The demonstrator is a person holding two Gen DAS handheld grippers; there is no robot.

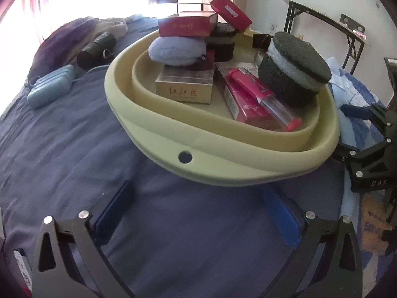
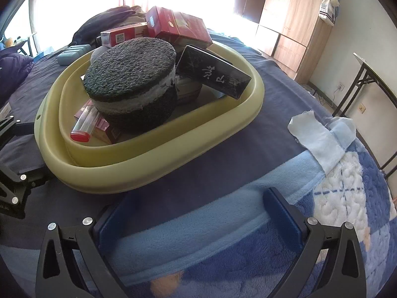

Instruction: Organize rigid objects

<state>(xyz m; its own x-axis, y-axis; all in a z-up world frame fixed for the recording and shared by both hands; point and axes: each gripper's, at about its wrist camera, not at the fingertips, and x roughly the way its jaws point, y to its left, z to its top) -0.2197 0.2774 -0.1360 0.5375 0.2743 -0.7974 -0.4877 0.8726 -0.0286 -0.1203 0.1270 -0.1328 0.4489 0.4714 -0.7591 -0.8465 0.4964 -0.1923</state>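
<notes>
A pale yellow basin [image 1: 223,166] [image 2: 158,164] rests on a bed, filled with rigid things. Inside are red boxes [image 1: 184,26] [image 2: 178,28], a gold box [image 1: 184,88], a pink box with a clear tube [image 1: 250,96], a round dark sponge stack [image 1: 295,72] [image 2: 131,84], a blue puff [image 1: 177,51] and a black box with white writing [image 2: 215,72]. My left gripper [image 1: 198,213] is open in front of the basin, nothing between its fingers. My right gripper [image 2: 198,213] is open over a light blue blanket, right of the basin.
A dark blue sheet [image 1: 74,149] covers the bed. A blue case [image 1: 50,89], a dark roll [image 1: 96,49] and piled clothes [image 1: 74,32] lie beyond the basin. A white cloth [image 2: 317,139] sits on the patterned blanket [image 2: 347,193]. A folding table [image 2: 372,79] and wardrobe [image 2: 295,15] stand by the wall.
</notes>
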